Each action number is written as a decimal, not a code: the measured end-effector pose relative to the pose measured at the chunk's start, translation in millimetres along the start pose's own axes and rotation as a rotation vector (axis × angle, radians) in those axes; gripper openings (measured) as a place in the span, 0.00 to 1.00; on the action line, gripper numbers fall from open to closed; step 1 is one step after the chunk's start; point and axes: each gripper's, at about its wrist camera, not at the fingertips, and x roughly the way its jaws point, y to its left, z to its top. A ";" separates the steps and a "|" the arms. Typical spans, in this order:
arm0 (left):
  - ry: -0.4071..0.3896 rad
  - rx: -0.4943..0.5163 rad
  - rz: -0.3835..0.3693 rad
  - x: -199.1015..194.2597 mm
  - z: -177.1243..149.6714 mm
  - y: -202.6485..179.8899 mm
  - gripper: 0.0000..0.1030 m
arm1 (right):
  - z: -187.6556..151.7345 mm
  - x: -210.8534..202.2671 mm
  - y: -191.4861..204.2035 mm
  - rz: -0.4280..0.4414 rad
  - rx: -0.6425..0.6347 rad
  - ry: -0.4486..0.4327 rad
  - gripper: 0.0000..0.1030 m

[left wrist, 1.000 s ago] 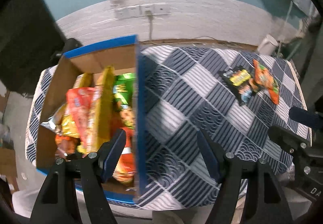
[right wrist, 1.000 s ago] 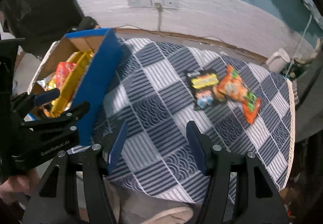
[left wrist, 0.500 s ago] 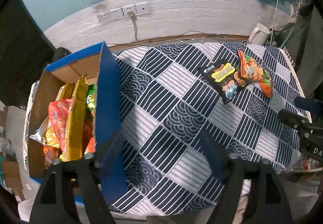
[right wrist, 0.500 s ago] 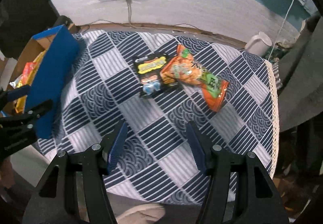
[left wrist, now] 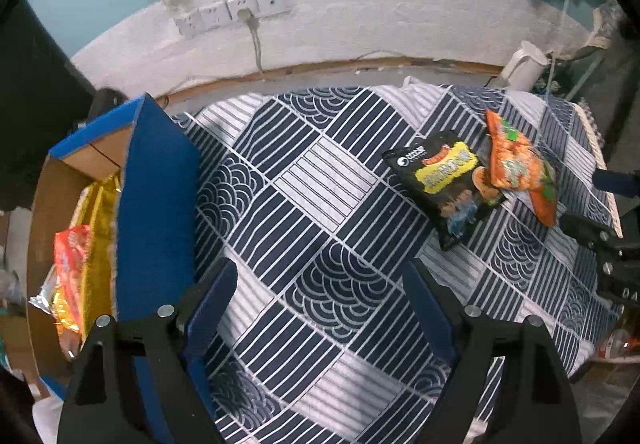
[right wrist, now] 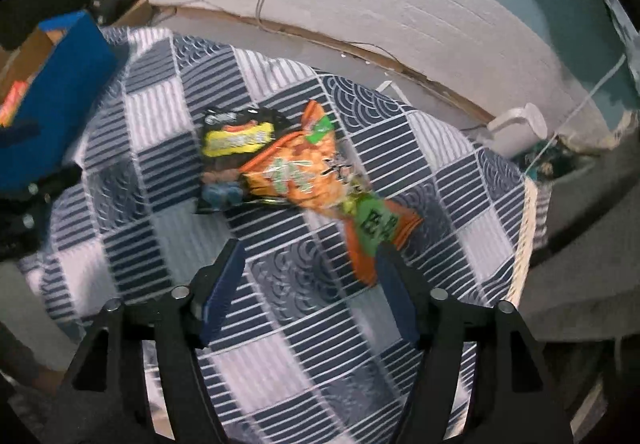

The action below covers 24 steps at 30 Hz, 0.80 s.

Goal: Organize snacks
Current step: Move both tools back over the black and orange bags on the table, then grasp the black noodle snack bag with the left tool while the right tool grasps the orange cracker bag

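Both views have swung from the snack-filled blue box (left wrist: 156,204) toward the orange packet (right wrist: 312,172).

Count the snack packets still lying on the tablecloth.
2: a black packet and an orange packet overlapping its right edge, mid-cloth. More packets sit in the blue box, partly hidden.

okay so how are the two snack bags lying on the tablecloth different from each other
The black bag has a yellow band and looks broad and squarish; the orange bag carries green patches and is longer and narrower. The orange bag overlaps the black bag's edge, so it lies on top, and it reaches nearer the right gripper. Both lie flat on the tablecloth, still outside the box.
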 end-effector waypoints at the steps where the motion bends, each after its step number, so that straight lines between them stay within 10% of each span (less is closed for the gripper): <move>1: 0.007 -0.002 0.002 3.6 2.5 -1.0 0.84 | 1.8 4.1 -1.5 -0.010 -0.018 0.011 0.66; 24: 0.137 -0.044 -0.041 82.7 54.3 -37.3 0.84 | 33.6 92.1 -22.3 -0.013 -0.159 0.100 0.64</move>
